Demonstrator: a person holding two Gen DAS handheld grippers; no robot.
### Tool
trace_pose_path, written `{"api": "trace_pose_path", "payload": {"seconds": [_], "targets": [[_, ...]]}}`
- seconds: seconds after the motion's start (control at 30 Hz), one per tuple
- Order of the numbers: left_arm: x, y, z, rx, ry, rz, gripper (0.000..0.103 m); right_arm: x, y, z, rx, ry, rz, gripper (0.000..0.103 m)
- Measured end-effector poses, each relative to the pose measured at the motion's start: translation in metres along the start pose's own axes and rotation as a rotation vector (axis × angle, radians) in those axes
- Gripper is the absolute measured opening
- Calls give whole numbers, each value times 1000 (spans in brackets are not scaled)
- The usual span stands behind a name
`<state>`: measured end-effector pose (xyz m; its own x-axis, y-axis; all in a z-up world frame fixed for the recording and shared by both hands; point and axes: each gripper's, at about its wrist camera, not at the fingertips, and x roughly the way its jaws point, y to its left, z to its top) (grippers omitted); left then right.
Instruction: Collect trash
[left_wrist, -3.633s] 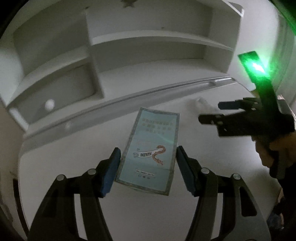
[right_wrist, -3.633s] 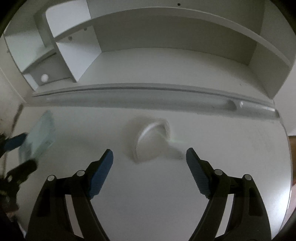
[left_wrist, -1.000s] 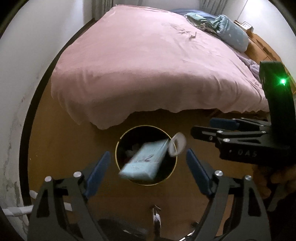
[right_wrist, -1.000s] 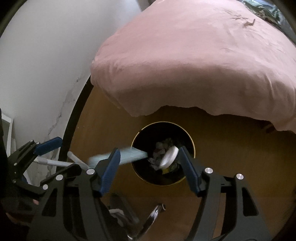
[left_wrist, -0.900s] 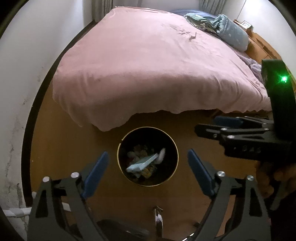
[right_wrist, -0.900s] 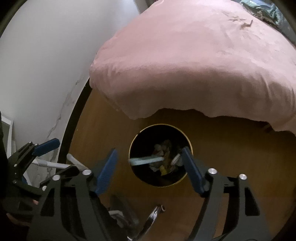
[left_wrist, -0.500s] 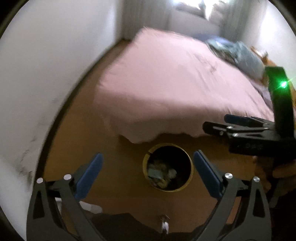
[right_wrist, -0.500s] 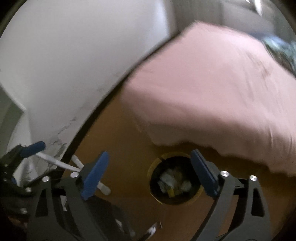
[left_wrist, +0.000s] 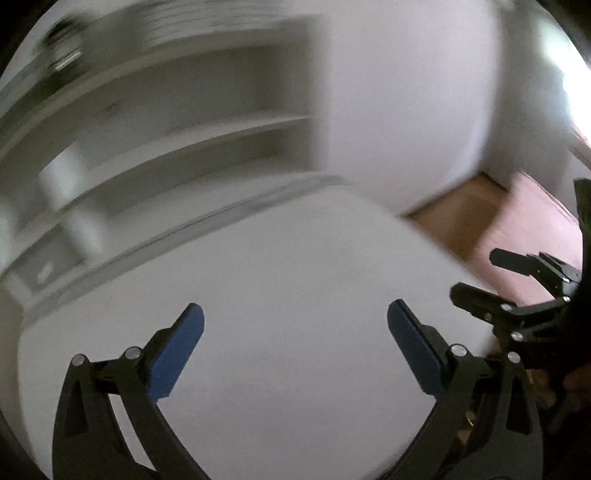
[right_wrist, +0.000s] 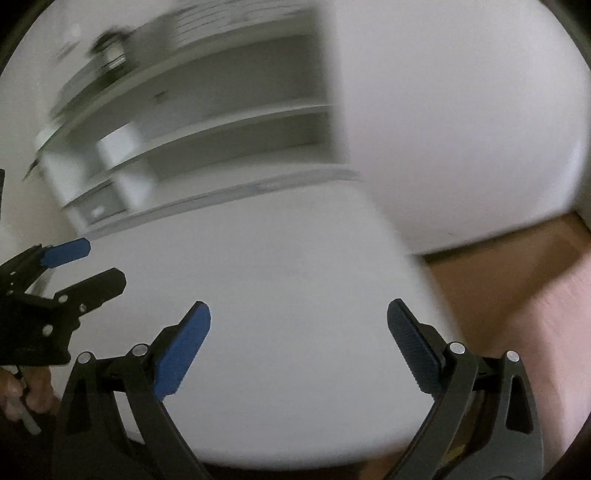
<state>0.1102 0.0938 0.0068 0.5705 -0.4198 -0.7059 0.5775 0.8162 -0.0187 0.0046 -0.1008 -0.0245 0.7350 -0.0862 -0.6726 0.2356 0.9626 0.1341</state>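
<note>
Both views are motion-blurred. The left claw (left_wrist: 295, 343) and right claw (right_wrist: 298, 338) hang spread and empty over the white table (left_wrist: 295, 280). White shelves (right_wrist: 221, 122) fill the upper left.

White desk (left_wrist: 295, 295) under blurred white shelves (left_wrist: 207, 122); white wall (right_wrist: 461, 110), wooden floor (right_wrist: 498, 258)

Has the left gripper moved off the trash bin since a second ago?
Yes. The left gripper has swung from above the bin to over the white desk; the bin is out of view.
</note>
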Motion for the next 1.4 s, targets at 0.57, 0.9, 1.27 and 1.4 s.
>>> {"api": "trace_pose_path", "payload": {"seconds": [0.57, 0.9, 1.27, 1.4], "targets": [[-40, 151, -65, -267, -57, 249, 96, 44, 126, 12, -192, -27, 85, 94], [-41, 136, -70, -267, -67, 210, 96, 37, 114, 4, -172, -30, 58, 94], [-46, 120, -66, -233, -83, 199, 96, 22, 110, 7, -170, -65, 41, 94], [-47, 119, -66, -227, -83, 195, 96, 20, 110, 6, -172, -69, 37, 94]]}}
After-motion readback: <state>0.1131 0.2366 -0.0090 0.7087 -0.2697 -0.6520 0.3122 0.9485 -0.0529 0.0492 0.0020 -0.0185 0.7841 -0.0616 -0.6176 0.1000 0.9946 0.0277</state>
